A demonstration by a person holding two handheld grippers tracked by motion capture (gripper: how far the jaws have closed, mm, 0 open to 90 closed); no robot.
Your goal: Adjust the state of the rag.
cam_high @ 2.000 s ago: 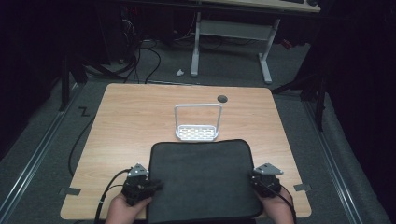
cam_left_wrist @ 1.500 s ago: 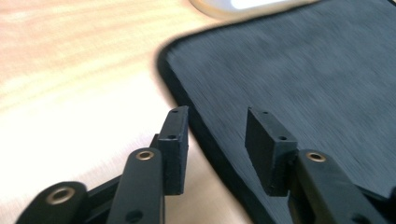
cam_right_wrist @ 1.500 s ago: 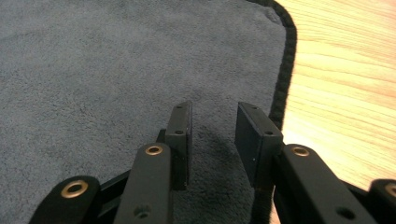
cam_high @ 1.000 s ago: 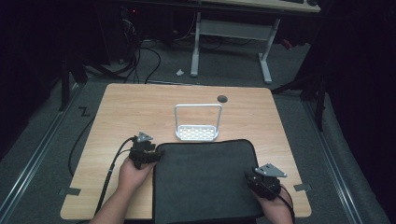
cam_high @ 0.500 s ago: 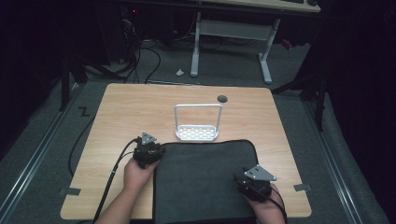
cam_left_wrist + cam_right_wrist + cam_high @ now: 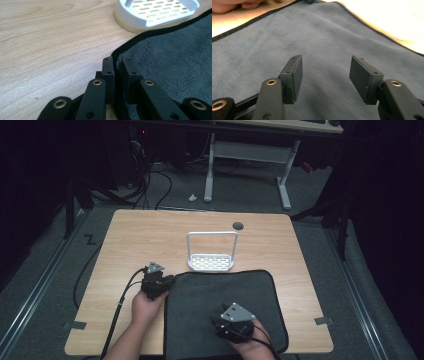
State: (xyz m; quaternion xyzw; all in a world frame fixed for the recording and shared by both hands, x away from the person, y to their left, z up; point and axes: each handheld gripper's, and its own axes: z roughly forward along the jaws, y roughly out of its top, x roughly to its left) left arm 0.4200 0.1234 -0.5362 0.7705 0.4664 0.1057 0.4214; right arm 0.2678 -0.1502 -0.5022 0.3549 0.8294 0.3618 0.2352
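My left gripper (image 6: 161,283) has just been closing and now pinches the black-bound far-left edge of the grey mat (image 6: 220,295), which lies on the near half of the bench (image 6: 130,240) just short of the white rack (image 6: 211,262). My right gripper (image 6: 324,72) has just been opening; it hovers spread and empty over the mat's near right part, with bare wood either side.

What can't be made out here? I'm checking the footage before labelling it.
- Towel near edge: cut off by the high view's bottom edge.
- Left gripper pads: towel hem hides their contact in the left gripper view.
- Dark disc: too small to identify, high view.
- Hand: blurred, cropped, right gripper view.
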